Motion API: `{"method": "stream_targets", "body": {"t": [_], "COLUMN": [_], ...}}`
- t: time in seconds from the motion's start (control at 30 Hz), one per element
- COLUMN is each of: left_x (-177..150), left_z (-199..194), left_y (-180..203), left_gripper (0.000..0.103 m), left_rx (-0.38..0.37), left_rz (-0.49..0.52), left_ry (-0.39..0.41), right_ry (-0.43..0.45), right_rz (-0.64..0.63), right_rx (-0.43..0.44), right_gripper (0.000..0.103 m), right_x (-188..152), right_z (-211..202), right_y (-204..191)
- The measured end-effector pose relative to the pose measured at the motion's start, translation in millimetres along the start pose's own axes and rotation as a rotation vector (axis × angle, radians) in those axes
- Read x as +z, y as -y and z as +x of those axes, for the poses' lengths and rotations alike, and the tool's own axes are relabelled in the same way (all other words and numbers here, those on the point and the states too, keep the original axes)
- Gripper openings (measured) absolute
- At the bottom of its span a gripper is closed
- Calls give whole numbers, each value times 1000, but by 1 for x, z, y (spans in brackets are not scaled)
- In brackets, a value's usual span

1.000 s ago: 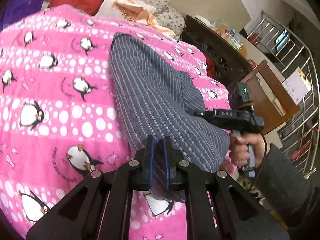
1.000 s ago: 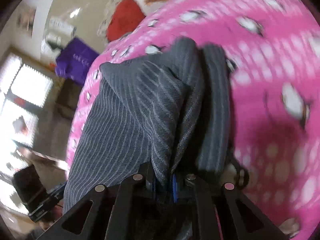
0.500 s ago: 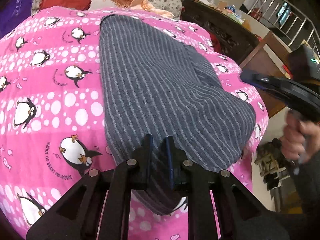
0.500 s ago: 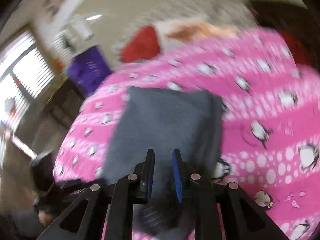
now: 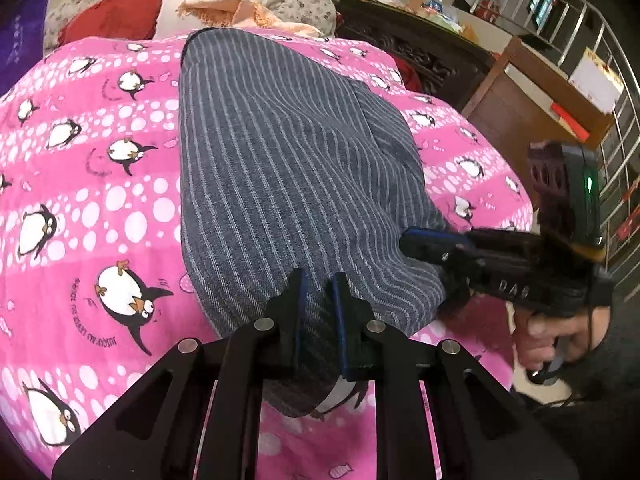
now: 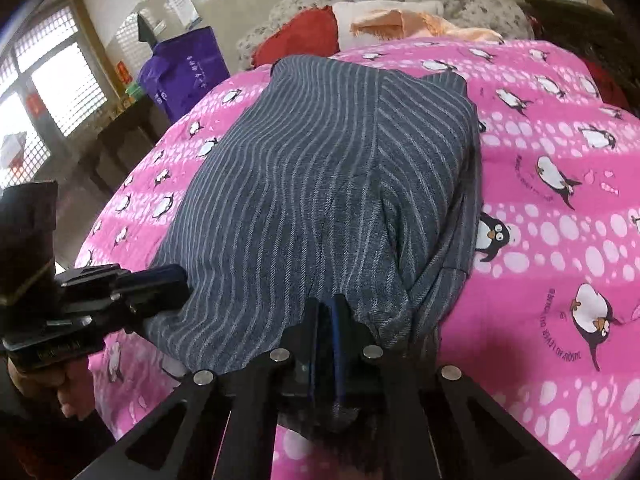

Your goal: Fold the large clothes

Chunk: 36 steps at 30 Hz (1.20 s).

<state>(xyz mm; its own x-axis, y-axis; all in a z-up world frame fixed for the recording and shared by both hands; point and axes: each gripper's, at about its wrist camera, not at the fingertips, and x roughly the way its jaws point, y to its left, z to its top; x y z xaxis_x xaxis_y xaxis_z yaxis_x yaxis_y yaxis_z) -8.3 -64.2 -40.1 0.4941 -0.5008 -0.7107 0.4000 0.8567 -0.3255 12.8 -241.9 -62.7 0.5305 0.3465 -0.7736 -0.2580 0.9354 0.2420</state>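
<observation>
A grey striped garment [image 5: 280, 160] [image 6: 320, 180] lies folded lengthwise on the pink penguin blanket [image 5: 100, 200] [image 6: 560, 240]. My left gripper [image 5: 319, 304] is at its near edge with the cloth pinched between its fingers, shut on it. In the right wrist view the same gripper [image 6: 176, 276] grips the near left corner. My right gripper [image 6: 326, 316] is at the near right part of the edge. Its jaws are closing, almost together, on a fold of cloth that hangs below them. The left wrist view shows it [image 5: 408, 240] lying on the right corner.
Red and white pillows [image 5: 108, 16] lie at the head of the bed. Dark carved furniture [image 5: 420, 52], a wooden table [image 5: 540, 100] and a metal railing [image 5: 580, 12] stand to the right. A purple bag [image 6: 184, 68] sits to the left. A hand [image 5: 540, 340] holds the right gripper.
The right gripper let go of the raised fold, swung away open, then came back to the near edge and closed. The garment now lies flat. The left gripper sank slightly.
</observation>
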Motion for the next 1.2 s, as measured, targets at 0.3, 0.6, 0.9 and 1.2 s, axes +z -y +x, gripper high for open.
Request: {"method": "stream_targets", "body": {"t": [0.3, 0.6, 0.9, 1.2], "left_x": [59, 55, 61, 140], "left_z": [-9, 55, 40, 0], "left_y": [-12, -11, -11, -45], "left_gripper": [12, 14, 14, 42], "left_rx": [13, 161, 136, 185], "left_rz": [-136, -87, -75, -215], "left_ry": [126, 73, 82, 199], "right_ry": [14, 36, -4, 239], "right_rz": [3, 46, 118, 320], "right_rx": [-13, 20, 66, -173], "right_gripper": [4, 4, 6, 40], "right_x": [5, 0, 13, 122], "right_z": [4, 3, -11, -51], "right_y": [-11, -6, -7, -23]}}
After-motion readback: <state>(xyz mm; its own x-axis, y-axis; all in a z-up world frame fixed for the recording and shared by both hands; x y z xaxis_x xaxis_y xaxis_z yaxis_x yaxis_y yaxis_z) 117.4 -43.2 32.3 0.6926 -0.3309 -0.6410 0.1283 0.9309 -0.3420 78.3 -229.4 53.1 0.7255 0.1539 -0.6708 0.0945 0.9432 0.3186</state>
